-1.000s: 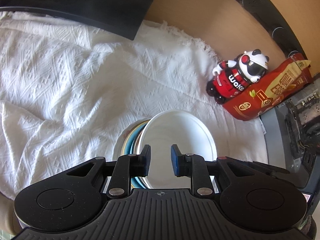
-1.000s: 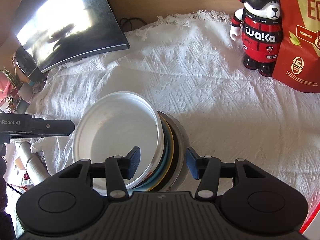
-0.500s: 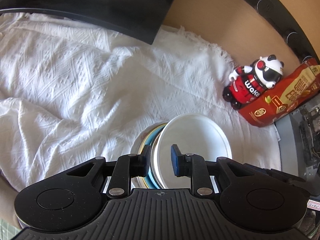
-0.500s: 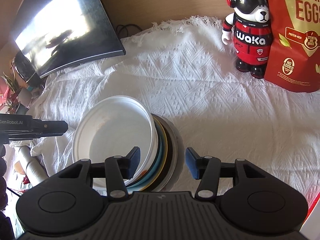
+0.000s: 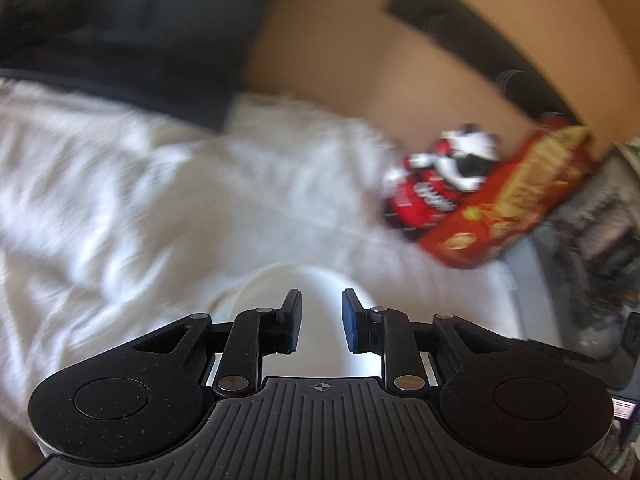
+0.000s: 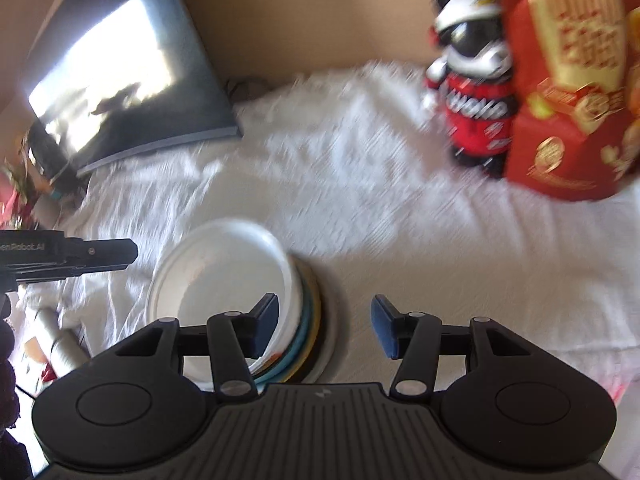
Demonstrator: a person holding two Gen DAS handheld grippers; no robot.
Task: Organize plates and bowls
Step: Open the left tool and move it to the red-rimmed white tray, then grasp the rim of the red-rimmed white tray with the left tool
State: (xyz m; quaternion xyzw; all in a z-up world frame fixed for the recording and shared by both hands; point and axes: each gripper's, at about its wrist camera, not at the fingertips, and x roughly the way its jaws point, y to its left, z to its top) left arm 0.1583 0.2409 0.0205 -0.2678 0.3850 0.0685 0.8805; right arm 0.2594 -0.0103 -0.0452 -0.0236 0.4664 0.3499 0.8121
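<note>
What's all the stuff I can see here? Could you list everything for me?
white plate: one, white, top of the stack, sitting off-centre.
stack of dishes: several, blue, yellow, dark and grey rims, under it.
tablecloth: one, white, covering the table.
panda figurine: one, red, black, white, far right.
snack bag: one, red and gold, beside the panda.
monitor: one, dark, far left.
left gripper: black, blue pads, open.
right gripper: black, blue pads, open.
</note>
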